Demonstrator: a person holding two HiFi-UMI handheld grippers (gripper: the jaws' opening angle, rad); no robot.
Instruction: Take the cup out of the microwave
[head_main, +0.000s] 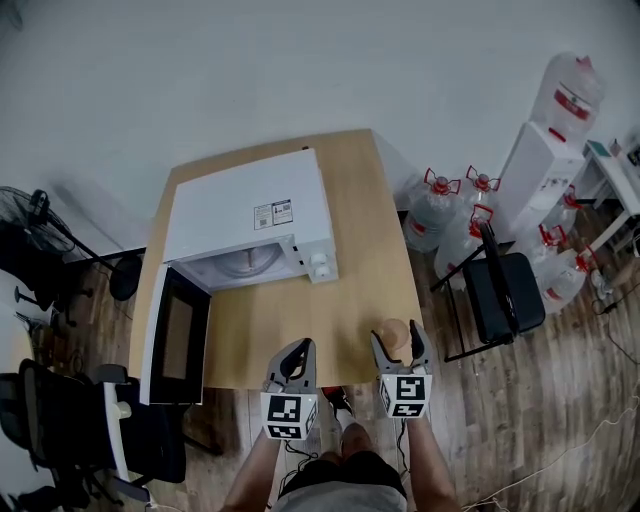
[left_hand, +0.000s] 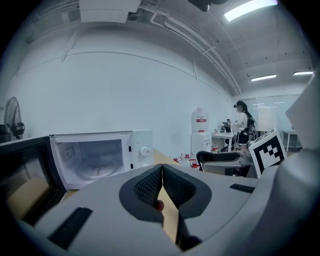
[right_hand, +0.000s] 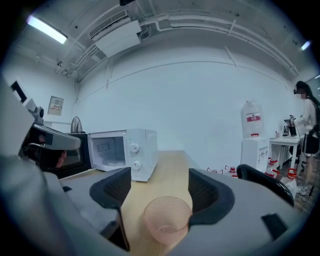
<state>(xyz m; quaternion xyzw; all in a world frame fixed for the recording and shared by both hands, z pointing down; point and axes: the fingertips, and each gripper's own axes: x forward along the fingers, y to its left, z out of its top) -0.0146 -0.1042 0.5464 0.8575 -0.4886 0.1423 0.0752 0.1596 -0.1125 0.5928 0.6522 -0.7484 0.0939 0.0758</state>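
The white microwave (head_main: 250, 215) stands on the wooden table (head_main: 365, 230) with its door (head_main: 178, 335) swung open to the left. Its chamber (left_hand: 92, 157) holds only the glass turntable. A translucent pink cup (head_main: 393, 333) stands upright on the table near the front edge. My right gripper (head_main: 399, 335) is open around it. In the right gripper view the cup (right_hand: 167, 217) leans toward the right pad, with a gap on the left side. My left gripper (head_main: 300, 347) hovers over the front edge, shut and empty, its pads pressed together (left_hand: 162, 172).
A black folding chair (head_main: 505, 290), several water bottles (head_main: 440, 205) and a water dispenser (head_main: 540, 170) stand right of the table. A fan (head_main: 30, 210) and an office chair (head_main: 60, 410) are at the left. A person (left_hand: 243, 127) stands far off by a desk.
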